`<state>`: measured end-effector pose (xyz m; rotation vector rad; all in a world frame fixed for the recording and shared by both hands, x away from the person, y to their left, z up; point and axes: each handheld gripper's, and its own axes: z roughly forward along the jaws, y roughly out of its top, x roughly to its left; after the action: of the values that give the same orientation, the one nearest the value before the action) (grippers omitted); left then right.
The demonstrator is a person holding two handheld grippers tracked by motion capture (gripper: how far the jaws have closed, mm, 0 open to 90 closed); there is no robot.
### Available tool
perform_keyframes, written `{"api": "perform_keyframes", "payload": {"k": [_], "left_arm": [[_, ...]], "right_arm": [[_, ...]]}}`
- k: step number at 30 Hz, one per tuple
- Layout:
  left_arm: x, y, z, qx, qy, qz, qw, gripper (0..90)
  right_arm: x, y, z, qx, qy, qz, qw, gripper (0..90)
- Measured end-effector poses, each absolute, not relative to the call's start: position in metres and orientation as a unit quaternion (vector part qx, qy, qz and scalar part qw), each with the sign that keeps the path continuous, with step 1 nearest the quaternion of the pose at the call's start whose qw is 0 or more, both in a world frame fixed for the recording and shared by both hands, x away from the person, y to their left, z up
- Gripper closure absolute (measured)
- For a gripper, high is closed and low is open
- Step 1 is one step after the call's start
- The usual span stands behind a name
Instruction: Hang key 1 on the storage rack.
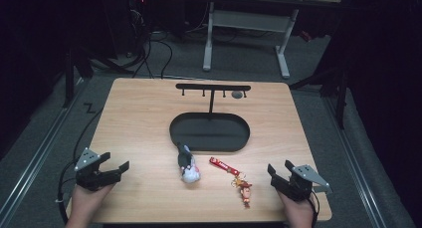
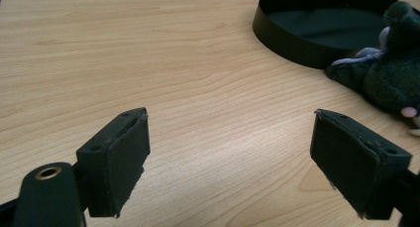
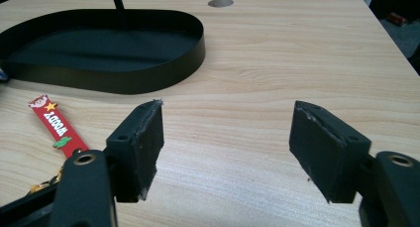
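A black stand with an oval tray base and a hook bar on a post sits mid-table. In front of the tray lies a dark plush toy. To its right lies a keychain with a red strap and a small figure. My left gripper rests open at the table's near left corner, nothing between its jaws. At the near right corner my right gripper stands open over bare wood.
The wooden table has a round grommet hole at the back near the hook bar. Beyond the table stand a white desk frame and cables on the grey floor. A person's hands hold both grippers at the near edge.
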<state>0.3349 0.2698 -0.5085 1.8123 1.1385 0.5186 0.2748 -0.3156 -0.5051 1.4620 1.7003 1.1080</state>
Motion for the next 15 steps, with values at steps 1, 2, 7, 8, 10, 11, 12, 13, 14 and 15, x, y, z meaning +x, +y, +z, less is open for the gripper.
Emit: {"api": "perform_keyframes", "payload": {"k": [1, 2, 7, 8, 10, 11, 12, 13, 14, 15], "left_arm": [[0.334, 0.27, -0.509, 0.733, 0.461, 0.215, 0.452, 15.8], [0.334, 0.271, -0.509, 0.73, 0.462, 0.216, 0.454, 15.8], [0.33, 0.273, -0.511, 0.725, 0.457, 0.223, 0.464, 15.9], [0.329, 0.273, -0.511, 0.724, 0.457, 0.22, 0.467, 15.8], [0.328, 0.272, -0.512, 0.724, 0.455, 0.219, 0.47, 15.5], [0.326, 0.271, -0.512, 0.725, 0.453, 0.222, 0.469, 15.5], [0.325, 0.271, -0.512, 0.724, 0.451, 0.224, 0.471, 15.5], [0.323, 0.271, -0.512, 0.723, 0.45, 0.227, 0.472, 15.5], [0.322, 0.27, -0.513, 0.723, 0.449, 0.229, 0.473, 15.5], [0.322, 0.27, -0.513, 0.724, 0.448, 0.229, 0.473, 15.5]], "right_arm": [[0.275, -0.316, -0.505, 0.555, 0.644, 0.42, 0.317, 29.1], [0.276, -0.316, -0.505, 0.557, 0.643, 0.419, 0.318, 29.0], [0.276, -0.314, -0.506, 0.551, 0.646, 0.421, 0.319, 28.6], [0.276, -0.313, -0.505, 0.549, 0.647, 0.421, 0.32, 28.7], [0.274, -0.312, -0.504, 0.545, 0.648, 0.423, 0.322, 29.2], [0.273, -0.311, -0.503, 0.547, 0.645, 0.424, 0.322, 29.3], [0.271, -0.31, -0.503, 0.547, 0.643, 0.424, 0.327, 29.4], [0.27, -0.31, -0.503, 0.545, 0.643, 0.423, 0.332, 29.5], [0.27, -0.309, -0.503, 0.546, 0.643, 0.42, 0.335, 29.3], [0.27, -0.308, -0.504, 0.547, 0.642, 0.419, 0.336, 29.1]]}}
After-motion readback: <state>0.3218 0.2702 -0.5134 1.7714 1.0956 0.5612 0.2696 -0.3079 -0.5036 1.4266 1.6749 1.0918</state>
